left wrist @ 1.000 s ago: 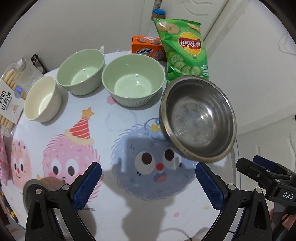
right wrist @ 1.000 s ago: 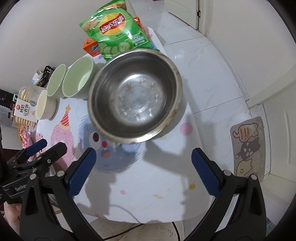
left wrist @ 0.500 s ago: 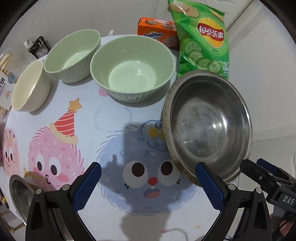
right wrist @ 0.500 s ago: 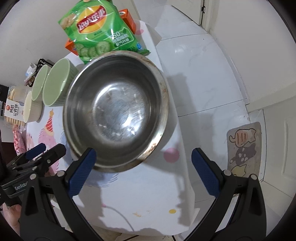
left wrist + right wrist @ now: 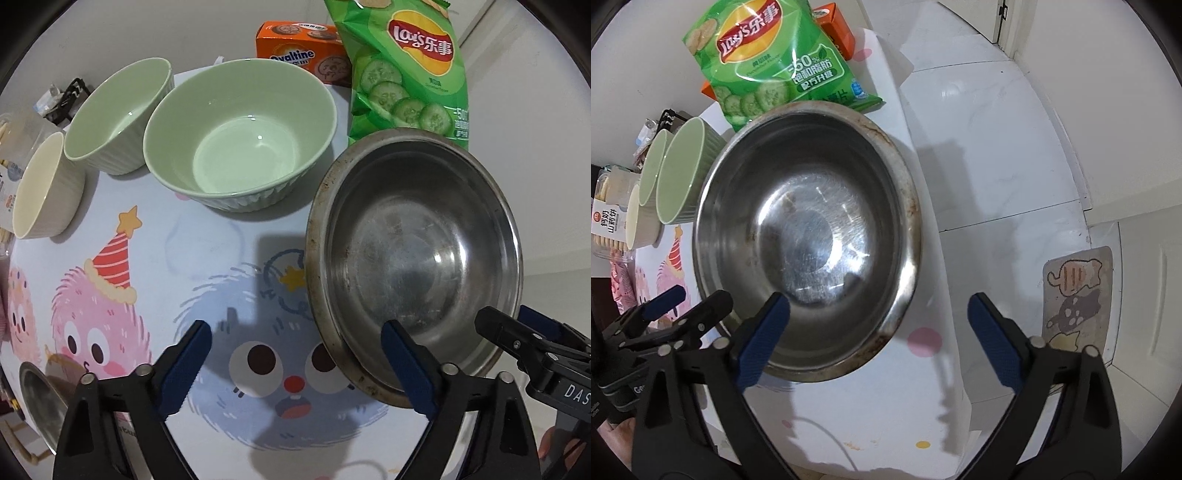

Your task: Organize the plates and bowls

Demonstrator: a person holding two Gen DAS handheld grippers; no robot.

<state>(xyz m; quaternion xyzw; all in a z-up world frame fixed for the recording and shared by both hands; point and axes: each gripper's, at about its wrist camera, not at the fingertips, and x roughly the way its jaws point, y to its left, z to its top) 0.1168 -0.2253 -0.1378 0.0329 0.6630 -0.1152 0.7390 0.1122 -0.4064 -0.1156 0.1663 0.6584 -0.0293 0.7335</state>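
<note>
Steel bowl (image 5: 809,236) on cartoon-print tablecloth (image 5: 221,295)

On the table (image 5: 229,236), the metal bowl (image 5: 413,266) sits at the right edge. Three bowls (image 5: 240,136) stand in a row along the far edge, left of it. A chip bag (image 5: 410,70) and box (image 5: 303,51) stand behind.

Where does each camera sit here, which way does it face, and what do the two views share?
Left wrist: on the left gripper, looking down at the table; jaws closing astride the steel bowl near rim; right gripper at the edge.
Right wrist: on the right gripper, looking down; jaws closing astride the steel bowl's right rim.
Shared: steel bowl, green bowls, chips bag.
</note>
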